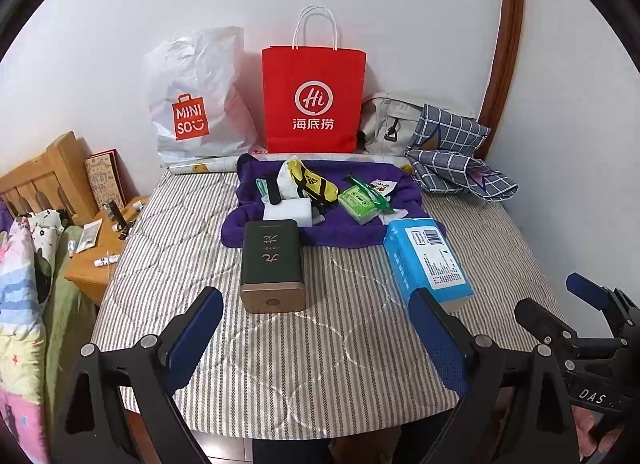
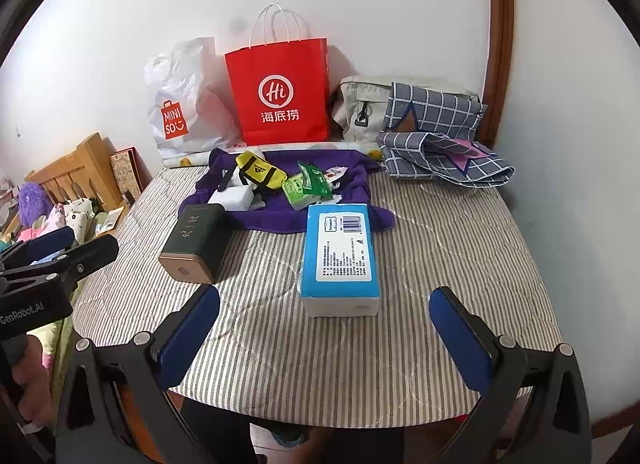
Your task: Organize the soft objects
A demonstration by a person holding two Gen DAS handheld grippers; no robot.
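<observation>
Both grippers are held low over the near edge of a striped quilted table cover (image 1: 320,344). The left gripper (image 1: 316,336) is seen with its jaws spread wide, nothing between the blue pads. The right gripper (image 2: 324,336) is likewise fully parted and empty; it is also seen at 4 o'clock in the left wrist view.

Just beyond the left gripper, at 12 o'clock, a dark green box (image 1: 272,260) with a gold end is laid lengthwise. At 1 o'clock from it, apart from it, a blue tissue pack (image 1: 428,260) is laid flat, label up.

Behind both, a purple towel (image 1: 344,232) is spread out; both items touch or overlap its near edge. On it are noted a white block (image 1: 288,210), a yellow and black pouch (image 1: 316,184) and a green packet (image 1: 360,202), close together.

Farther back, against the wall, a white plastic bag (image 1: 200,104) stands at 11 o'clock, a red paper bag (image 1: 314,100) at 12 o'clock, a beige bag (image 1: 384,124) and grey checked cloth (image 1: 456,156) at 1 o'clock.
</observation>
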